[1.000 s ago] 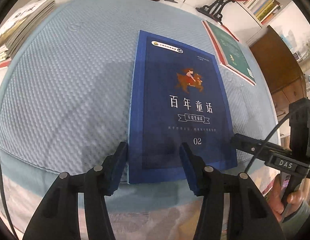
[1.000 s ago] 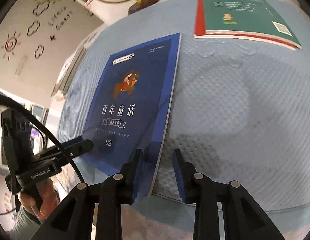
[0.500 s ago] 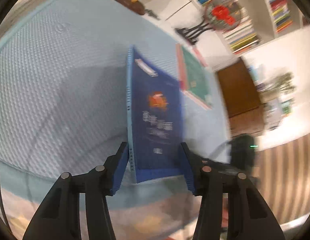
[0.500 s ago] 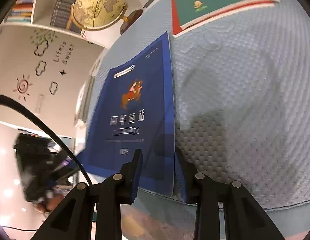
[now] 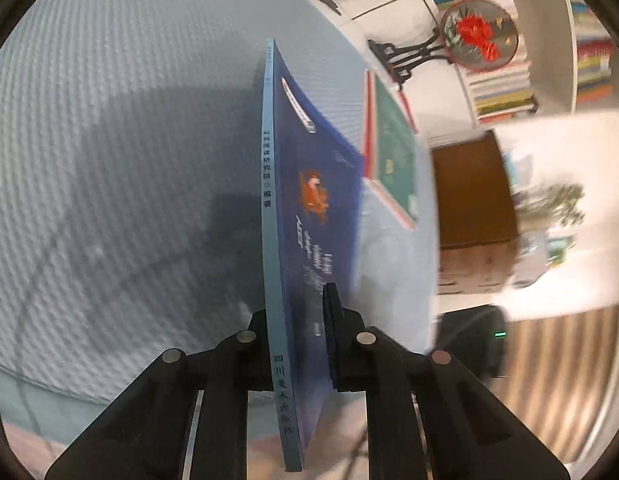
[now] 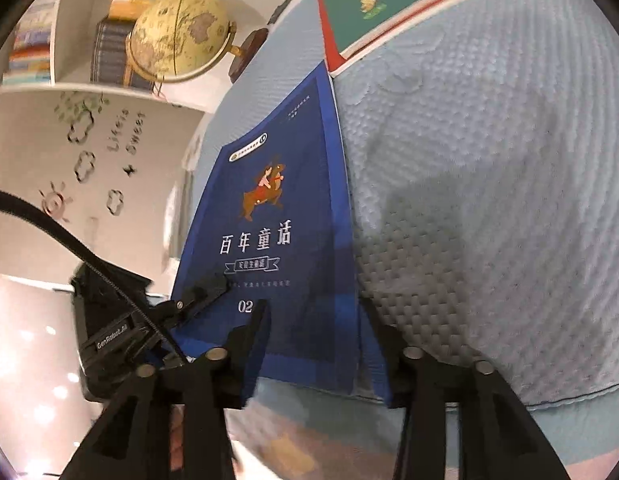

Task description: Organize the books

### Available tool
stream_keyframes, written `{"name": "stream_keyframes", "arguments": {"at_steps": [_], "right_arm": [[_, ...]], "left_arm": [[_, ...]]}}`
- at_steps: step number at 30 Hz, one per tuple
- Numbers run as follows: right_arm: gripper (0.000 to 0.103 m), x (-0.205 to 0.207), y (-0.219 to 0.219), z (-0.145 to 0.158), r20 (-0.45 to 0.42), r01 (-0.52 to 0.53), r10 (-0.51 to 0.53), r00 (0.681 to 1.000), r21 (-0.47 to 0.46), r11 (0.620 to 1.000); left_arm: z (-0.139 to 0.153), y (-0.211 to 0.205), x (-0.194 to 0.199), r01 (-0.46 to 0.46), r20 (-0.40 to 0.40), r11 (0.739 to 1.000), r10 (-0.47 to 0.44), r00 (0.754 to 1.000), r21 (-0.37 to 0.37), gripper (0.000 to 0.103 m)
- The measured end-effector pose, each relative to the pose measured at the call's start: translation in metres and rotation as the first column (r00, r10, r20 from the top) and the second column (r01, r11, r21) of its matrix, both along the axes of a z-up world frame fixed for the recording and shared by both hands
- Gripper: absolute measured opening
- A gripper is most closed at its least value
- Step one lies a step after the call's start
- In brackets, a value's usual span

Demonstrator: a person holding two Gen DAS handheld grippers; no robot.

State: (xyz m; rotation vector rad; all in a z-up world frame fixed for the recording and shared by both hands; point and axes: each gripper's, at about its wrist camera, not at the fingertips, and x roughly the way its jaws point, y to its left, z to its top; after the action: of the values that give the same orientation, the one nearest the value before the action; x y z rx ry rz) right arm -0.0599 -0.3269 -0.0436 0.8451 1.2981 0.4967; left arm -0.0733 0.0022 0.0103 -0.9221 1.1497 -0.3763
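1. Blue book point(image 5: 309, 216), flat on the light-blue bed point(image 5: 109, 160) a second ago, now stands on edge in the centre of the frame, its spine toward the camera.
2. The left tongs point(image 5: 295, 332) have just closed, pinching its lower spine edge.
3. The right tongs point(image 6: 313, 320) have just been opening and stand spread about the book's free edge, apparently pressing nothing.
4. Likely meaning: handover done; the left hand can carry the book off.

Blue book point(image 6: 277, 216) tilted above the light-blue quilted surface point(image 6: 489, 184), between the right gripper's point(image 6: 313, 344) parted fingers.
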Motion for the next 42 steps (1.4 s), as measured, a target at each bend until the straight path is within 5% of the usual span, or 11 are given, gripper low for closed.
{"name": "stream_keyframes", "arguments": {"at_steps": [8, 13, 16, 21, 24, 27, 34, 42], "right_arm": [[0.054, 0.002, -0.019, -0.011, -0.075, 0.021, -0.007, 0.997, 0.189, 0.982], [0.042, 0.029, -0.015, -0.014, -0.073, -0.018, 0.04, 0.997, 0.271, 0.963], [0.031, 0.036, -0.006, 0.001, -0.009, -0.1, 0.103, 0.995, 0.183, 0.978], [0.028, 0.035, 0.018, 0.037, 0.135, -0.283, 0.3, 0.944, -0.133, 0.95], [0.028, 0.026, 0.037, 0.052, 0.181, -0.38, 0.442, 0.878, -0.295, 0.876], [0.028, 0.014, 0.049, 0.064, 0.21, -0.435, 0.534, 0.819, -0.379, 0.816], [0.028, -0.002, 0.082, 0.095, 0.274, -0.496, 0.652, 0.707, -0.465, 0.733], [0.028, 0.006, 0.149, 0.127, 0.381, -0.473, 0.65, 0.658, -0.462, 0.75]], "left_arm": [[0.012, -0.009, 0.009, -0.017, -0.026, 0.981, 0.012, 1.0, -0.195, 0.012], [0.006, -0.013, 0.019, -0.044, -0.09, 0.99, 0.032, 0.995, -0.137, 0.011], [-0.001, -0.006, 0.02, -0.089, -0.12, 0.988, 0.074, 0.99, -0.128, 0.011], [0.012, -0.028, 0.022, -0.027, -0.106, 0.989, 0.042, 0.993, 0.145, 0.017], [0.028, -0.054, 0.021, 0.047, -0.07, 0.928, -0.023, 0.997, 0.368, 0.019], [0.037, -0.067, 0.015, 0.082, -0.058, 0.879, -0.062, 0.996, 0.469, 0.024], [0.061, -0.06, -0.008, 0.079, 0.014, 0.827, -0.104, 0.994, 0.557, 0.023], [0.097, 0.026, -0.018, -0.021, 0.113, 0.865, -0.041, 0.993, 0.501, 0.024]]}}
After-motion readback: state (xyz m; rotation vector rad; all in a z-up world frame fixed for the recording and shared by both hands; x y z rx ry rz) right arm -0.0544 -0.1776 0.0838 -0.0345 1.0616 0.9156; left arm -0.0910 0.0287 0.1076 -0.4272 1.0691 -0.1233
